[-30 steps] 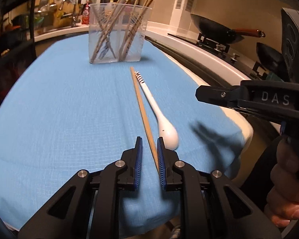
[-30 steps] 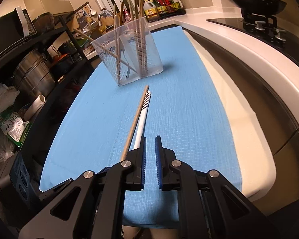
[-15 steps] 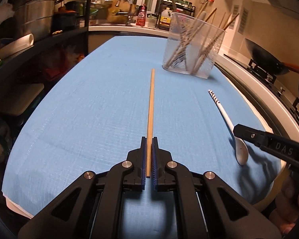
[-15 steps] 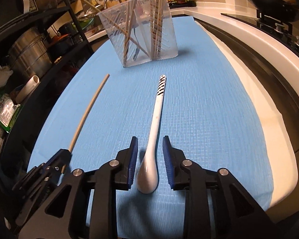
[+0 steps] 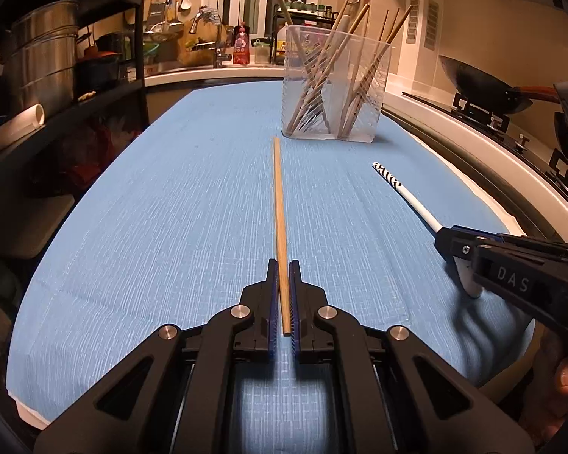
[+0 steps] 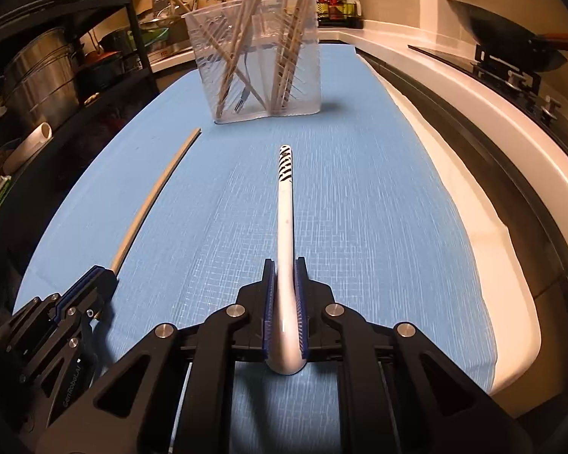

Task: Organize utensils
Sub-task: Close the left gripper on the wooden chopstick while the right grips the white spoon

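Observation:
A thin wooden chopstick (image 5: 278,204) lies on the blue mat (image 5: 163,219), pointing at the clear container (image 5: 335,87) that holds several chopsticks and utensils. My left gripper (image 5: 283,265) is shut on the chopstick's near end. To its right, a white spoon (image 6: 286,204) with a black-striped handle tip lies on the mat. My right gripper (image 6: 285,263) has its jaws closing on the spoon's bowl end, and the pads press on it. The right wrist view shows the left gripper (image 6: 102,276) at lower left with the chopstick (image 6: 151,193), and the container (image 6: 261,56) straight ahead.
A dark shelf rack with large steel pots (image 5: 41,64) runs along the mat's left side. On the right, a white counter edge (image 6: 492,121) borders a hob with a black wok (image 5: 481,83). Bottles and a sink tap stand behind the container.
The left gripper closed on the chopstick and swung it away from the spoon, to the left. The right gripper opened around the spoon's bowl, then closed on it.

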